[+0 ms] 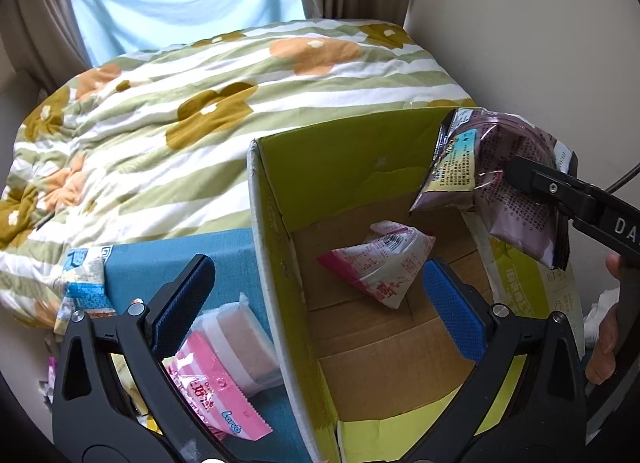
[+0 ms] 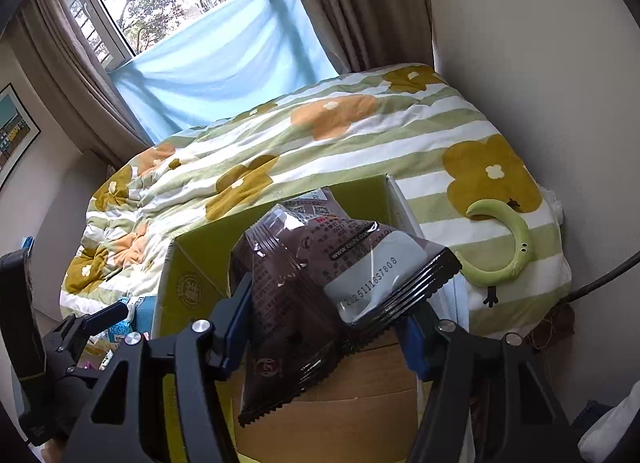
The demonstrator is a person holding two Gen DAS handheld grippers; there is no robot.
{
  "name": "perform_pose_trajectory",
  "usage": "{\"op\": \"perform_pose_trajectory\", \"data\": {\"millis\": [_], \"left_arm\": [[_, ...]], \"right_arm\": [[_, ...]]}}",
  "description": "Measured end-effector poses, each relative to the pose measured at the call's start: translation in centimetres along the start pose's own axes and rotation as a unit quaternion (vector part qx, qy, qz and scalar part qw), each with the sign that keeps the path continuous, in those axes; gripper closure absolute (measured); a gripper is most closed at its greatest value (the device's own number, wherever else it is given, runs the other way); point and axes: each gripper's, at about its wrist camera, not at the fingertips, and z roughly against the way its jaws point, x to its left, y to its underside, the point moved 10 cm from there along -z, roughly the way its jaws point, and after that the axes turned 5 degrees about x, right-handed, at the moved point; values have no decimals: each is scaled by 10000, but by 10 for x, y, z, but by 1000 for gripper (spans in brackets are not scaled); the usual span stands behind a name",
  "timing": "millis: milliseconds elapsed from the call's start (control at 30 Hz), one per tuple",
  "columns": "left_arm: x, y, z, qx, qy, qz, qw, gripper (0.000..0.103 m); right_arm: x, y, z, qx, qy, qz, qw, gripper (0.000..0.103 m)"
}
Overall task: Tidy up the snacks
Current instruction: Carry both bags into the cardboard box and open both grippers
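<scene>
The open green-and-white cardboard box [image 1: 276,223] with its bare brown floor is the landmark. The right gripper [image 2: 332,327] is clamped on a dark brown crinkled plastic snack packet [image 2: 320,283] and holds it just above the box's far right corner, long axis slanting down toward the floor — so the drop lies straight below, and this hand is the nearer one. Its label shows a web address too blurred to read surely and a printed date code beginning 2025. The left gripper [image 1: 320,303] hangs over the box's near side with jaws spread wide and nothing between them. A pink-and-white pouch [image 1: 380,263] lies on the box floor. Outside the box's left wall, another pink wrapped snack [image 1: 224,375] reads "Love" — I judge it next.
</scene>
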Motion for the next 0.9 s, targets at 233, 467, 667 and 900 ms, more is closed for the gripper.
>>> {"op": "perform_pose_trajectory", "data": {"millis": [233, 467, 667, 900], "left_arm": [[12, 3, 0, 24, -151, -1, 9999, 0], [14, 20, 5, 63, -199, 125, 9997, 0], [9, 23, 31, -143, -304, 152, 9993, 0], [-1, 30, 82, -532, -399, 179, 9976, 0]], "right_arm": [[8, -6, -23, 51, 156, -11, 9999, 31], [-2, 1, -13, -61, 461, 325, 9984, 4], [-7, 12, 4, 12, 302, 246, 9992, 4], [-3, 14, 54, -343, 210, 366, 9985, 4]]}}
